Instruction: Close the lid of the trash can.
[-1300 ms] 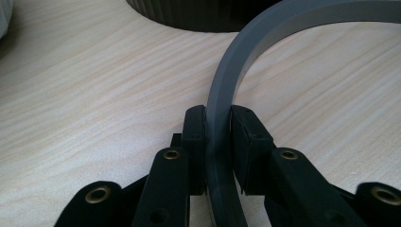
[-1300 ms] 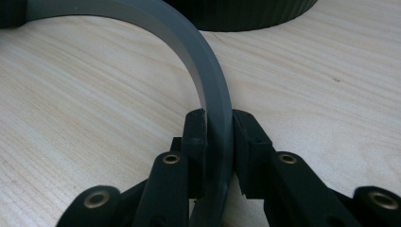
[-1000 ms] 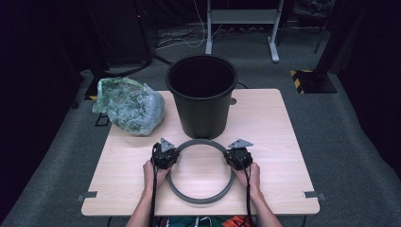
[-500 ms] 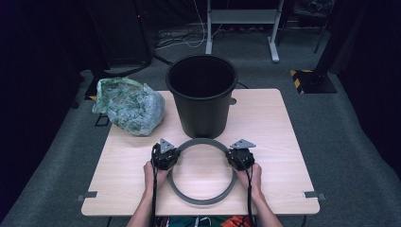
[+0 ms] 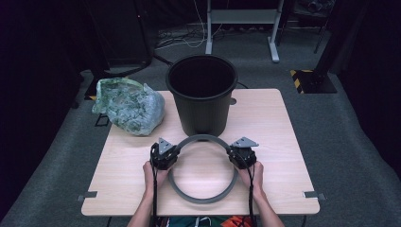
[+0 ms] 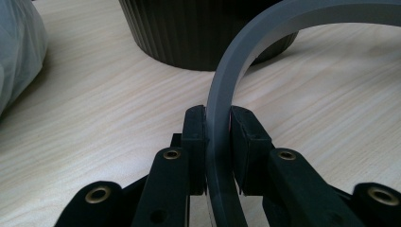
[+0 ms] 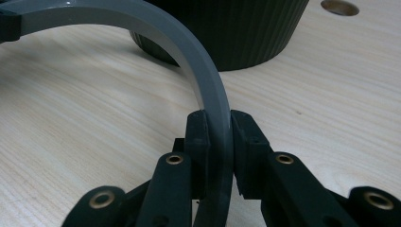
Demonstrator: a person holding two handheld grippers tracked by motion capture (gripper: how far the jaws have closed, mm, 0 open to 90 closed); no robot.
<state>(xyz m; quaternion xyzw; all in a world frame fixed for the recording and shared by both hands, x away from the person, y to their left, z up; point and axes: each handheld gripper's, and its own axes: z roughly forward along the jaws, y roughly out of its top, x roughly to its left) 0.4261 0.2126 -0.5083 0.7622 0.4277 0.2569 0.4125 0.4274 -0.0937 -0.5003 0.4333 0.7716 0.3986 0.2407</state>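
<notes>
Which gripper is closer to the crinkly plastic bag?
Left. The left gripper grips the grey ring just below the bag. The right gripper grips the ring's far side, beyond the black bucket.

Grey ring's (image 6: pixel 222 109) near arc behind the left claw (image 6: pixel 218 142)

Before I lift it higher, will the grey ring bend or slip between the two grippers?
The grey ring probably stays stiff: it keeps an even round shape while the left gripper and right gripper clamp opposite sides. It looks thin, so likely light. Its smooth, slightly shiny band might slide in the pads if tilted.
</notes>
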